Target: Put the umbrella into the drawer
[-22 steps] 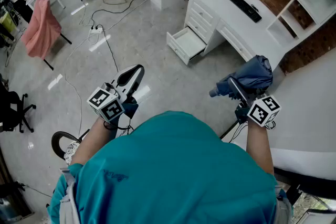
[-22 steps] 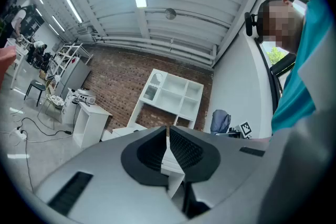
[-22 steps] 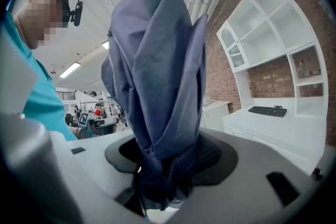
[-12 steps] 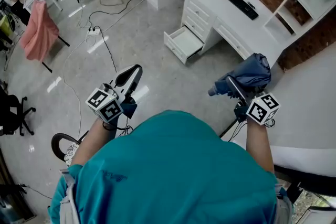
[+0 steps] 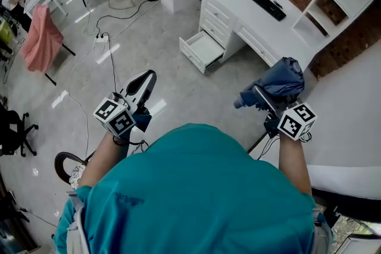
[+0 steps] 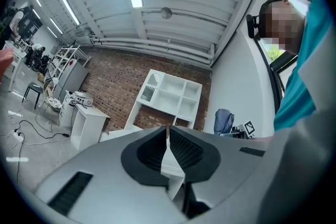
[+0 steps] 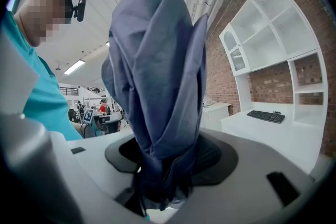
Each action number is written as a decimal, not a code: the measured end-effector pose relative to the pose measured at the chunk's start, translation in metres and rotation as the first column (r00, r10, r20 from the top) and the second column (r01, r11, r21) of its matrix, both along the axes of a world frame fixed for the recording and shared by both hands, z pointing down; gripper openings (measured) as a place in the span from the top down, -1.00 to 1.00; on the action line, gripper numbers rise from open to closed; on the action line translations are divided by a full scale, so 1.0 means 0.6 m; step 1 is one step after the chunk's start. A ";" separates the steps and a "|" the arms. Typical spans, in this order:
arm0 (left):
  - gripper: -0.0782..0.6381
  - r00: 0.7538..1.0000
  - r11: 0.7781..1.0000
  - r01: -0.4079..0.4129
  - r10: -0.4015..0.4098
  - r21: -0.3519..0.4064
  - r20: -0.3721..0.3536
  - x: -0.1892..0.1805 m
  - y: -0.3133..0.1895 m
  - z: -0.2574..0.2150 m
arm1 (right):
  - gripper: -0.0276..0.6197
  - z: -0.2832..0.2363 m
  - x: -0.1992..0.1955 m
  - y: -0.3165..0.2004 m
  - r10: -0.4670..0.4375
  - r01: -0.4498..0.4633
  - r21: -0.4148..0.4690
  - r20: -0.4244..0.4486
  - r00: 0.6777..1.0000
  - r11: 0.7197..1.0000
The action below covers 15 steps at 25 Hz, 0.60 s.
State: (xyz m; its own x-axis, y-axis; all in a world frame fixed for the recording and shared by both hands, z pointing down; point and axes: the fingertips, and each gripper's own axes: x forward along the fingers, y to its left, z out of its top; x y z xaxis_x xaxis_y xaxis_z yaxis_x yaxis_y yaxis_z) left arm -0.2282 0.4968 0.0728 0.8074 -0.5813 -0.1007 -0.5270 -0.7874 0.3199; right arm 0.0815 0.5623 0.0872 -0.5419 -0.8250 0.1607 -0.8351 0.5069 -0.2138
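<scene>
The person in the teal shirt stands on the bare floor (image 5: 172, 68), a little way back from the white counter (image 5: 271, 33), with one tool in each hand.

The right hand-held gripper (image 5: 263, 101) is pinching the folded dark blue umbrella (image 5: 281, 80). Seen along its own jaws, the bunched cloth of the umbrella (image 7: 157, 76) fills the gap, and the ribbed pads of the right hand-held gripper (image 7: 169, 157) press on it from both sides. The bundle sticks out past the jaw tips, up in the air beside the person's right side, resting on nothing.

The left hand-held gripper (image 5: 145, 81) is held out in front at about the same height. Its jaws are pressed together at the tips, with nothing caught between them (image 6: 168, 140).

The drawer (image 5: 202, 50) is the bottom one at the counter's near front corner. It is pulled out over the floor and looks empty inside. The umbrella is well apart from it. A black keyboard (image 5: 262, 2) lies along the counter top, towards the back edge.
</scene>
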 end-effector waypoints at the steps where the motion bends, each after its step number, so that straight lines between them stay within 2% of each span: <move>1: 0.70 1.000 1.000 0.002 -0.002 0.004 0.001 0.020 0.007 -0.004 | 0.16 -0.004 0.020 0.009 -0.003 0.003 0.002 -0.002 1.000 1.000; 6: 0.70 1.000 0.999 0.002 -0.002 0.033 -0.009 0.089 0.022 -0.009 | 0.16 -0.008 0.088 0.041 -0.006 0.006 0.008 -0.033 0.999 1.000; 9: 0.70 1.000 1.000 0.002 -0.002 0.024 -0.013 0.118 0.025 -0.012 | 0.16 -0.006 0.115 0.054 -0.004 0.005 0.008 -0.041 0.999 1.000; 15: 0.70 1.000 0.999 -0.022 0.022 0.027 0.003 0.160 -0.002 -0.005 | 0.16 0.025 0.150 0.031 0.006 -0.006 -0.010 -0.009 1.000 1.000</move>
